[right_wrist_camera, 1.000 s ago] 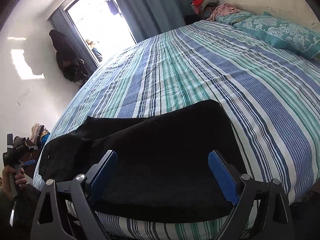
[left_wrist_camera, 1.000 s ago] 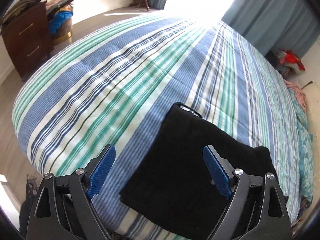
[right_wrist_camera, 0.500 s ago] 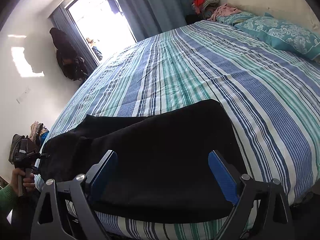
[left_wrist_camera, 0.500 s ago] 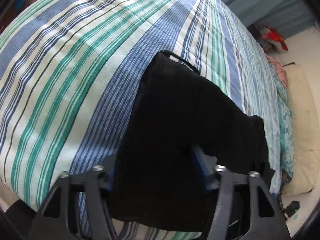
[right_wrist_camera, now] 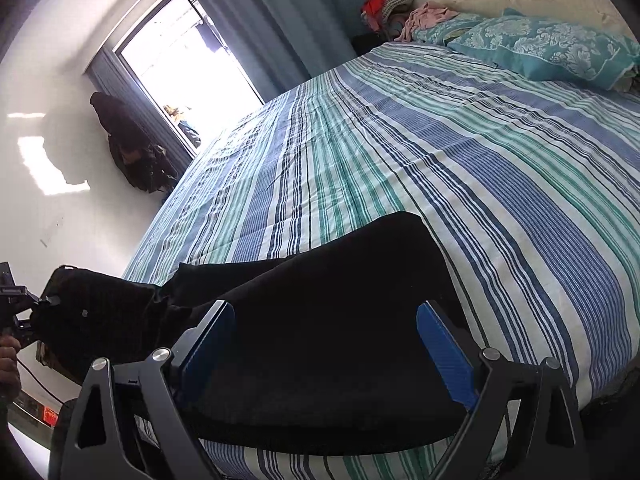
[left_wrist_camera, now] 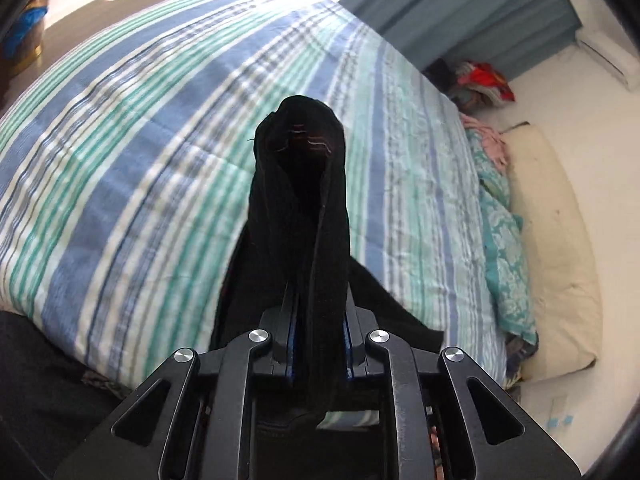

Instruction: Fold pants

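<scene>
My left claw (left_wrist_camera: 318,336), tilted down, is closing on the pants (left_wrist_camera: 304,216) over the striped bed (left_wrist_camera: 140,140); my right claw (right_wrist_camera: 326,344) gapes wide.

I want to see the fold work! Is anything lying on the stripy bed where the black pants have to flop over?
Nothing visible is in the way. The left gripper is closing on one end of the black pants, lifted off the striped bedspread. The pillow sits far off at the head. The right gripper is open above the other end.

Both grippers (left_wrist_camera: 320,344) (right_wrist_camera: 326,344) were black, angular frames with triangular cut-outs — 4 silver screws on each, and blue pads (right_wrist_camera: 444,354) lining the fingers.
</scene>
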The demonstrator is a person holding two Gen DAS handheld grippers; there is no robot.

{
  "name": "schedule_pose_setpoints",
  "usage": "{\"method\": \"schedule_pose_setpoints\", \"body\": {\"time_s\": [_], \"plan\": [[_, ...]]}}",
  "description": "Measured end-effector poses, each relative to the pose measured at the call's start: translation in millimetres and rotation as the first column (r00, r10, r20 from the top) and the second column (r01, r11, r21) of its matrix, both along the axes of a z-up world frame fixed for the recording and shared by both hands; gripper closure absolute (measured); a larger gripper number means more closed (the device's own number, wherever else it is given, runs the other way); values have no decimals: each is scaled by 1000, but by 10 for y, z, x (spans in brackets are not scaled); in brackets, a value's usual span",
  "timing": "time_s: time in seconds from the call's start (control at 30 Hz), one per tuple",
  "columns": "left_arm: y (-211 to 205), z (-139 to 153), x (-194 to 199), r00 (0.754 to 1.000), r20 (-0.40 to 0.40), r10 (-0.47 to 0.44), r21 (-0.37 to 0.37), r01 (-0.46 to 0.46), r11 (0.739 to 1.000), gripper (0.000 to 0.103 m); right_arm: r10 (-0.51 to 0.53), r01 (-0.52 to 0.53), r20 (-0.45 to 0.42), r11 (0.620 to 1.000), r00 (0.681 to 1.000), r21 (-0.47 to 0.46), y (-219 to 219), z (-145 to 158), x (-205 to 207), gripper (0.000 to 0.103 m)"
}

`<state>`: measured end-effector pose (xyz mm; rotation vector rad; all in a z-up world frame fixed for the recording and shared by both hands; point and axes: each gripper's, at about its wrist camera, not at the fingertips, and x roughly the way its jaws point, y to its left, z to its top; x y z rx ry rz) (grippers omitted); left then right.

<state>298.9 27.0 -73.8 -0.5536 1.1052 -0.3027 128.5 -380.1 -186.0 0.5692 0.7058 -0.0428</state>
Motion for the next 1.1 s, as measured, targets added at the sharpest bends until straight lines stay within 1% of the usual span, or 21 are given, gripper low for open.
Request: {"method": "schedule_pose_setpoints", "body": {"time_s": [0.1, 0.17, 0.23, 0.37, 0.43, 0.5, 0.53, 0.57, 0.6, 0.63, 0.67, 0.7, 0.73, 0.77, 0.8, 0.83, 0.9, 0.97, 1.0, 1.03, 1.1], "plan": [[-815, 115, -30, 992, 46, -114, 31, 113, 993, 88, -33, 32, 17, 999, 999, 11, -92, 30, -34, 11], [-1326, 41, -30, 982, 50, -182, 66, 179, 982, 88, -64, 64, 32, 998, 997, 11, -169, 64, -97, 11], [-1797, -160, -49, 971, 19, -238, 80, 236, 968, 89, -103, 103, 43, 995, 994, 18, -275, 82, -171, 11], [-2568, -684, -152, 947, -51, -316, 183, 320, 930, 90, -194, 192, 40, 980, 980, 46, -509, 65, -324, 10], [-2878, -963, -222, 921, -94, -379, 241, 390, 889, 89, -234, 232, 39, 971, 971, 54, -605, 58, -390, 11], [-3130, -1252, -246, 879, -156, -450, 275, 477, 835, 76, -266, 263, 42, 963, 963, 57, -678, 58, -440, 11], [-3203, -1329, -290, 859, -172, -482, 290, 512, 809, 72, -279, 276, 44, 959, 959, 58, -708, 59, -458, 11], [-3229, -1307, -327, 852, -157, -499, 307, 523, 795, 71, -291, 288, 48, 956, 955, 60, -733, 66, -483, 11], [-3194, -1222, -359, 850, -137, -509, 294, 526, 798, 68, -306, 303, 54, 951, 950, 64, -763, 70, -504, 11], [-3111, -1098, -366, 847, -112, -519, 238, 530, 814, 65, -323, 318, 64, 945, 944, 72, -801, 80, -539, 11], [-3000, -938, -355, 848, -76, -525, 168, 529, 832, 57, -345, 338, 75, 937, 936, 85, -843, 86, -583, 10], [-2850, -759, -347, 855, -30, -517, 123, 517, 847, 44, -371, 363, 86, 926, 924, 102, -891, 89, -639, 10], [-2668, -573, -325, 869, 24, -494, 111, 489, 865, 37, -395, 383, 96, 915, 914, 125, -942, 84, -691, 10], [-2470, -416, -304, 884, 78, -461, 123, 450, 884, 25, -409, 393, 100, 907, 907, 150, -989, 74, -731, 10], [-2262, -287, -290, 897, 125, -424, 148, 406, 902, 19, -408, 388, 102, 905, 907, 172, -1023, 64, -737, 10], [-2049, -192, -268, 908, 159, -388, 180, 359, 916, 19, -388, 364, 104, 912, 916, 188, -1030, 57, -711, 10], [-1657, -128, -223, 925, 182, -334, 242, 287, 927, 19, -269, 238, 121, 946, 956, 222, -932, 77, -561, 10], [-1289, -182, -204, 945, 174, -277, 287, 221, 932, 19, -30, -12, 152, 962, 988, 273, -669, 96, -302, 10], [-1092, -223, -221, 955, 162, -250, 299, 194, 934, 19, 127, -162, 140, 946, 982, 279, -472, 89, -133, 13], [-967, -300, -242, 962, 148, -228, 308, 174, 935, 19, 250, -271, 112, 930, 962, 249, -258, 78, -13, 16], [-762, -483, -311, 973, 120, -195, 326, 147, 934, 19, 408, -412, 62, 901, 911, 137, 118, 72, 103, 18]]}}
